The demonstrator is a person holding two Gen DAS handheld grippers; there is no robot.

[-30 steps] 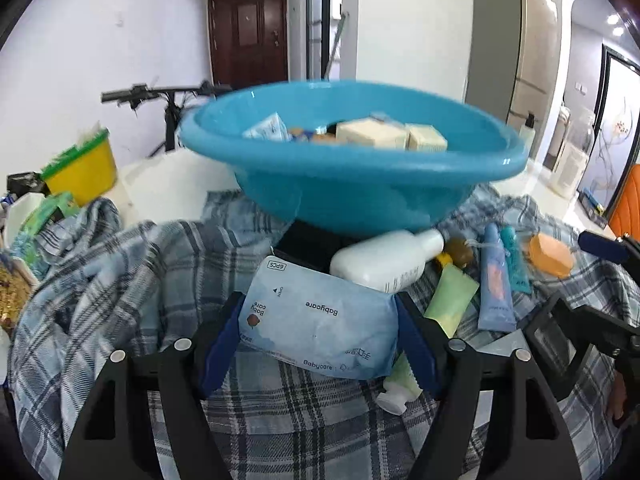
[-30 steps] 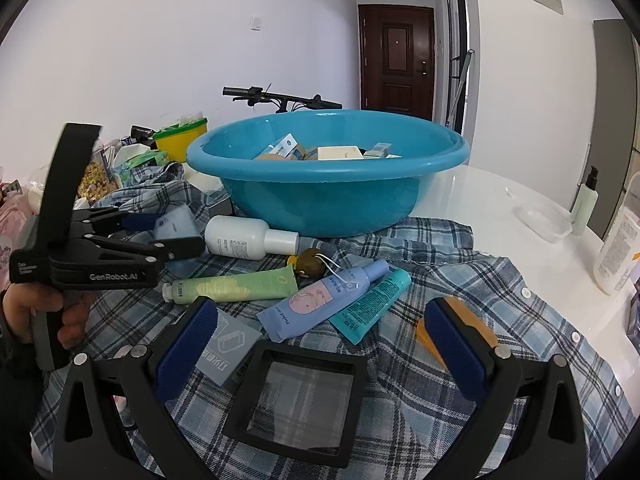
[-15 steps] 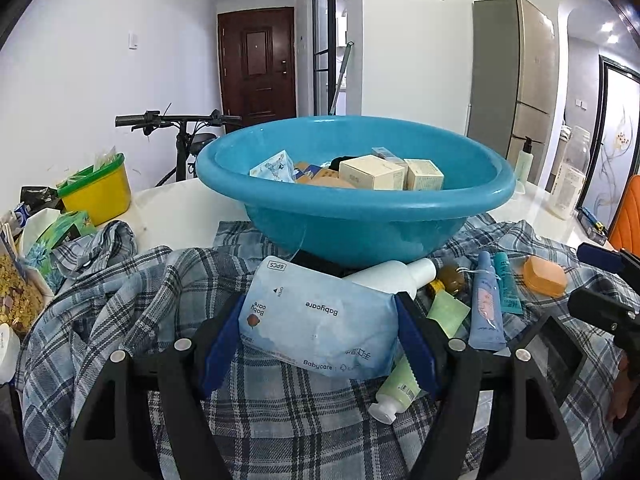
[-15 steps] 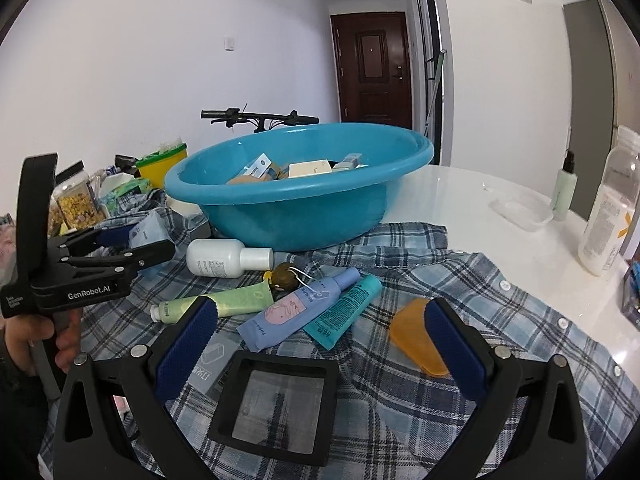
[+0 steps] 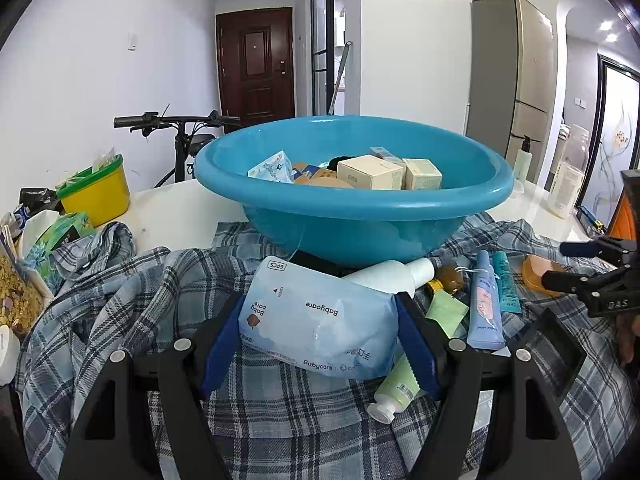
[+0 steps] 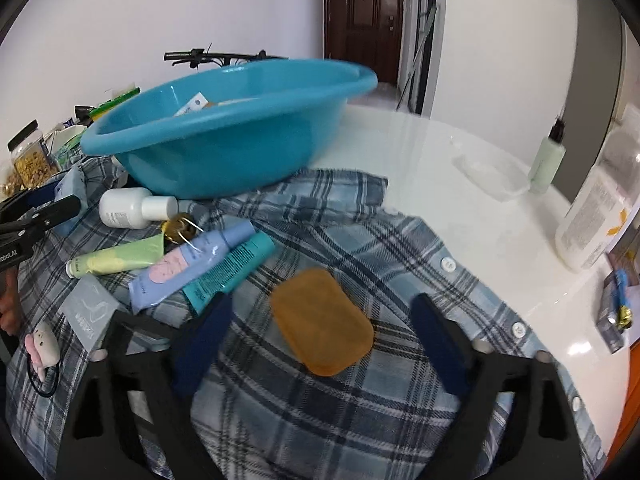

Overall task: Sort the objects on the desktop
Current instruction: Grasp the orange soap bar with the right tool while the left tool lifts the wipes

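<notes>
The Babycare wipes pack (image 5: 320,320) is pinched between the left gripper (image 5: 320,334) pads, raised just short of the blue basin (image 5: 352,200); clear the rim before releasing, while the right gripper (image 6: 320,336), spread wide, straddles the orange soap (image 6: 322,320) on the plaid shirt (image 6: 400,248).

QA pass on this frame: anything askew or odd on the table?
Yes: a plaid shirt lies spread under the clutter like a tablecloth, and the blue basin sits partly on its bunched edge. The basin looks tilted in the right wrist view only. Nothing spilled or broken.
</notes>
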